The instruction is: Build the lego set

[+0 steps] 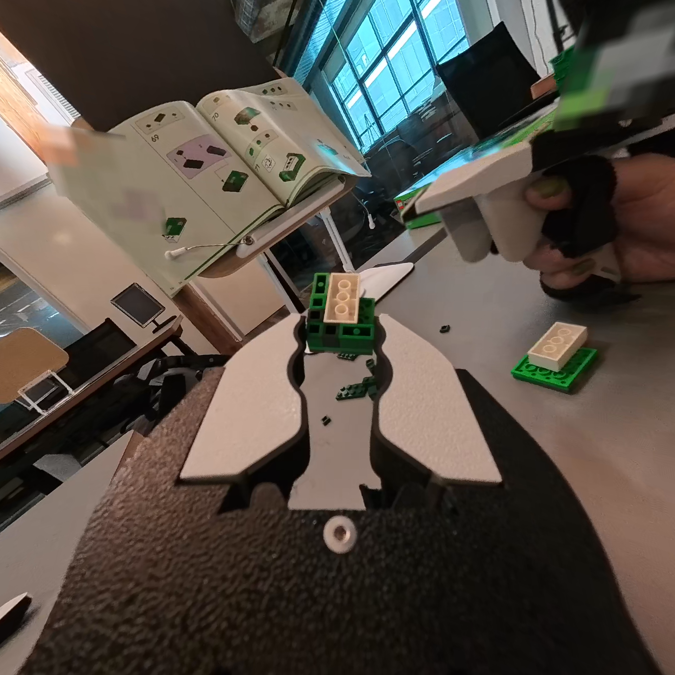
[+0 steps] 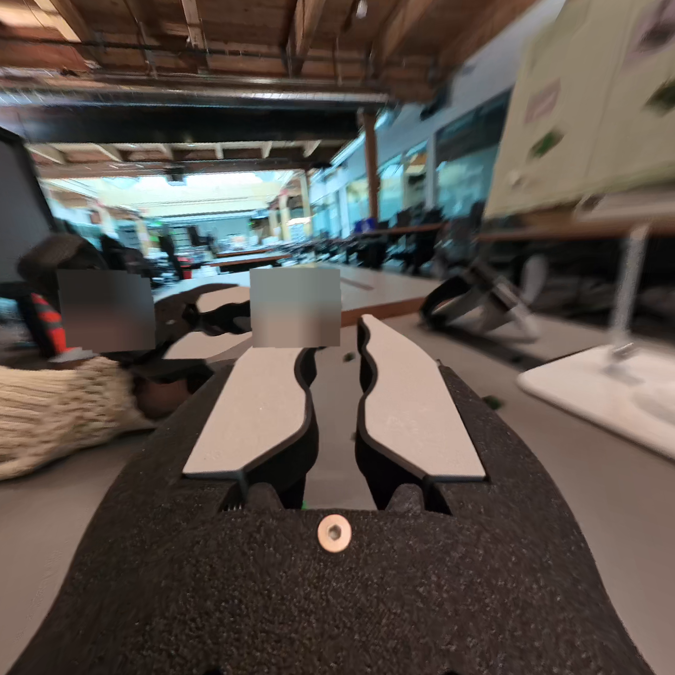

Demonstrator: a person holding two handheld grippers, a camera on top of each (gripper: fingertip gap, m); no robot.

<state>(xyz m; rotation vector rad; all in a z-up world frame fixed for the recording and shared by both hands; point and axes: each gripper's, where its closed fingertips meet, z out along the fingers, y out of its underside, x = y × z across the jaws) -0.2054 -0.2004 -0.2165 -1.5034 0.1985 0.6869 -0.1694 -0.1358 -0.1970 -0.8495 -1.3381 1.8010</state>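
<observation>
While gripped, green lego block (image 1: 341, 321) aloft.

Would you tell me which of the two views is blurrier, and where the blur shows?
Right wrist view: heavily motion-blurred across the room and the booklet, though the right gripper stays sharp. Left wrist view: mostly crisp on the green assembly; only the booklet's left page smears.

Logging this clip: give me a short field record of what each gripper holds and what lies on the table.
left gripper: shut on green block assembly, cream brick on top
right gripper: open, nothing visible between fingers; tips partly masked
table: green plate with cream brick, loose dark green pieces
instruction booklet: open on stand behind
</observation>
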